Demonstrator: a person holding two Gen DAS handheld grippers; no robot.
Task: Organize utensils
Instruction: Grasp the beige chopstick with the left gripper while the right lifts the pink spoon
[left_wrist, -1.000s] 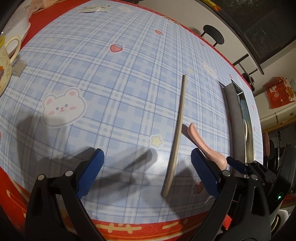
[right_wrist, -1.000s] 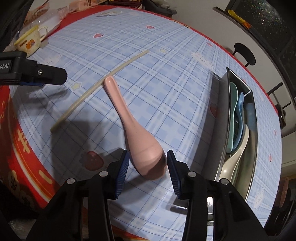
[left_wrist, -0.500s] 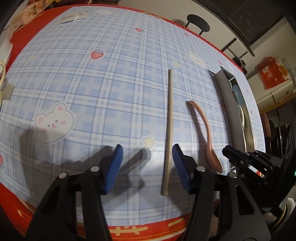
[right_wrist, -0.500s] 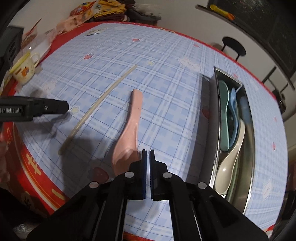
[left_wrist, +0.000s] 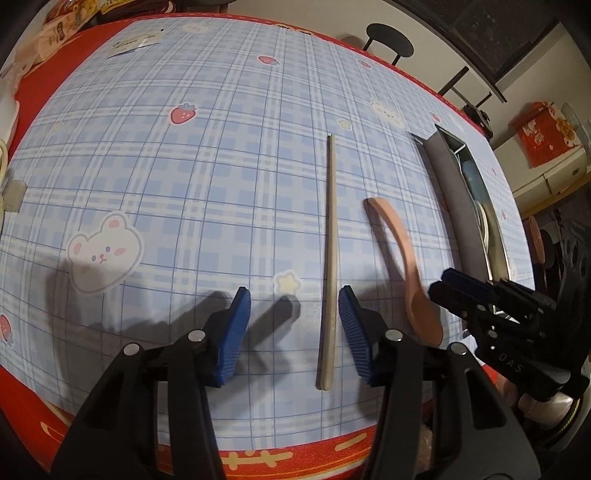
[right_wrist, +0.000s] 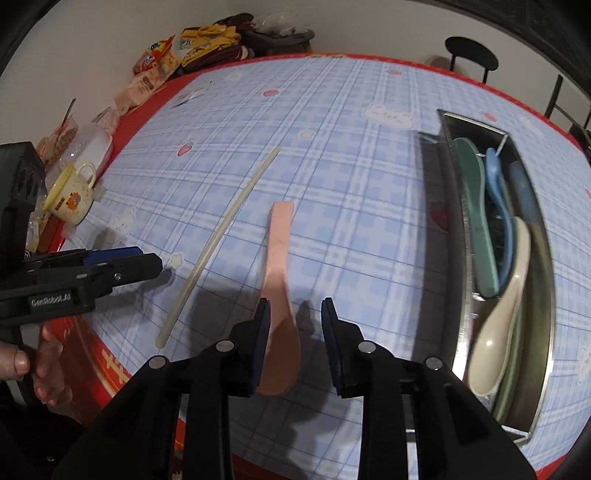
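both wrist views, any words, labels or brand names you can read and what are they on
"SenRobot.AI" on the left gripper, on its black body.
"DAS" on the right gripper, on its black body.
Paper card on the tablecloth: print too small to read.
Snack packets at the table's far edge: lettering too blurred to read.

Pink spoon (right_wrist: 279, 291) between parted tongs (right_wrist: 294, 314), metal tray (right_wrist: 546, 332) right

This looks like a home dining room. A cartoon-print tablecloth (right_wrist: 332, 155) covers the table, with snack packets (right_wrist: 173, 55), a mug (right_wrist: 70, 195) and a chair (right_wrist: 471, 55) nearby.
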